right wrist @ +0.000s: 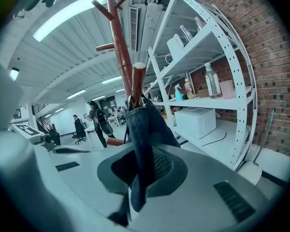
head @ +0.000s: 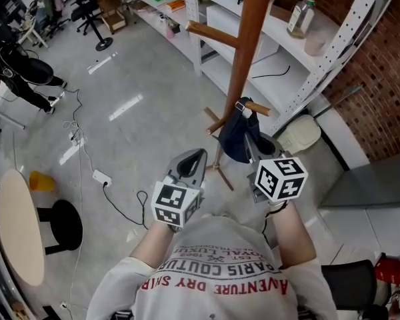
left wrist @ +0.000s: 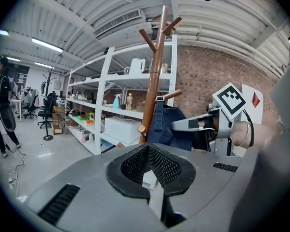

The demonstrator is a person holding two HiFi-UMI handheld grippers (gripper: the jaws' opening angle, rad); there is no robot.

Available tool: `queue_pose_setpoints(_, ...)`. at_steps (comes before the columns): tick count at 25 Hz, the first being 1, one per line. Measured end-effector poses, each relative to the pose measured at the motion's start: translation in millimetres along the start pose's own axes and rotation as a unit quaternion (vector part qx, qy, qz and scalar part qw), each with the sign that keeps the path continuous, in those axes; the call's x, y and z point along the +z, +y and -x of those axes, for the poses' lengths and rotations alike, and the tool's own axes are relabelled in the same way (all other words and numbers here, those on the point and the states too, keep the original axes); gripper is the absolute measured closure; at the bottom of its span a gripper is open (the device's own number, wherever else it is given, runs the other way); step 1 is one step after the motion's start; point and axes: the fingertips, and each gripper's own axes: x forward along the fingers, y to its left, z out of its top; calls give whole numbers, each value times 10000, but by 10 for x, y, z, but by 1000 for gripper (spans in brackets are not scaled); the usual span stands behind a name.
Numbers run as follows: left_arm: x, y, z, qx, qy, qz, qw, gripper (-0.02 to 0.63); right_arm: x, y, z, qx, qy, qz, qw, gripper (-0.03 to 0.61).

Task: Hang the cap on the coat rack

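The wooden coat rack stands just ahead of me, its pole rising in the left gripper view and the right gripper view. A dark blue denim cap hangs at a low peg, its back strap looped over the peg's end. My right gripper is shut on the cap's lower edge; the denim runs down between its jaws. From the left gripper view, the cap and right gripper show side-on. My left gripper hovers left of the cap, shut and empty.
White metal shelving with a bottle and boxes stands behind the rack against a brick wall. A person stands far left. A round table, a black stool and a floor cable lie to my left.
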Motion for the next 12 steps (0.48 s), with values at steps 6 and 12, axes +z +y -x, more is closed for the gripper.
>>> queue_pose_setpoints(6, -12, -15, 22, 40, 18, 42, 10000, 607, -102, -67, -53, -170, -90, 46, 9998, 560)
queue_pose_setpoints(12, -4, -75, -1, -38, -24, 338, 9994, 607, -36, -205, 17, -661, -337, 219, 9970, 550)
